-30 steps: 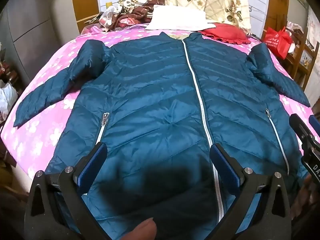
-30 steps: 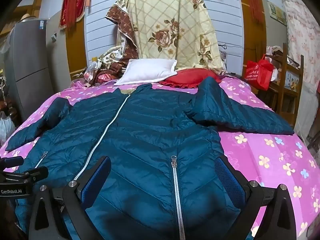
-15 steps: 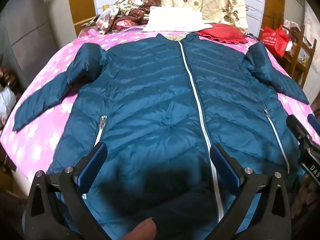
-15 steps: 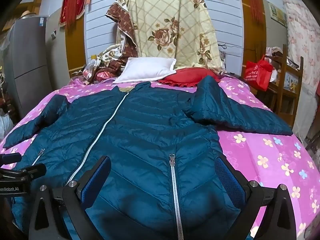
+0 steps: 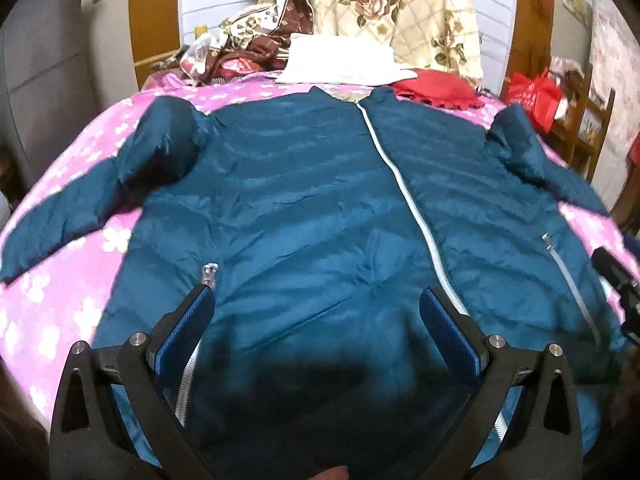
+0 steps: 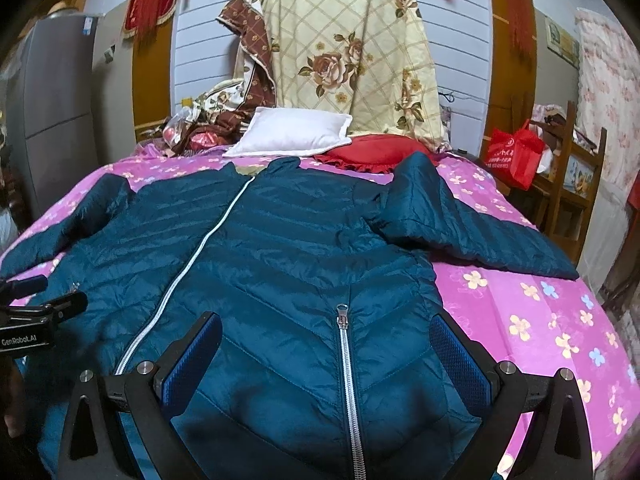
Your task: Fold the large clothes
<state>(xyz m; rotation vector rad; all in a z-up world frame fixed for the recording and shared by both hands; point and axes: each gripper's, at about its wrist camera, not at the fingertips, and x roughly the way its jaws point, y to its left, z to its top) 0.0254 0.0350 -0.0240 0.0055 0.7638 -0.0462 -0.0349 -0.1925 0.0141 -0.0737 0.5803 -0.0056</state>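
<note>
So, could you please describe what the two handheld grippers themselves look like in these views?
Both the left gripper and right gripper have black angular frames with triangular cut-outs, silver round bolts, and blue textured pads lining the fingers. In the right wrist view, the left gripper's black body carries white "GenRobot.AI" lettering. No cables or sleeves are visible.

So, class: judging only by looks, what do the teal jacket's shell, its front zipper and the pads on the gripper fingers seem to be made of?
Teal jacket: probably thin nylon or polyester with a slight sheen; puffy stitched channels suggest padded filling.
Front zipper: pale tape; metal or plastic teeth, unclear.
Blue pads: apparently textured rubber; dotted matte surface.
</note>
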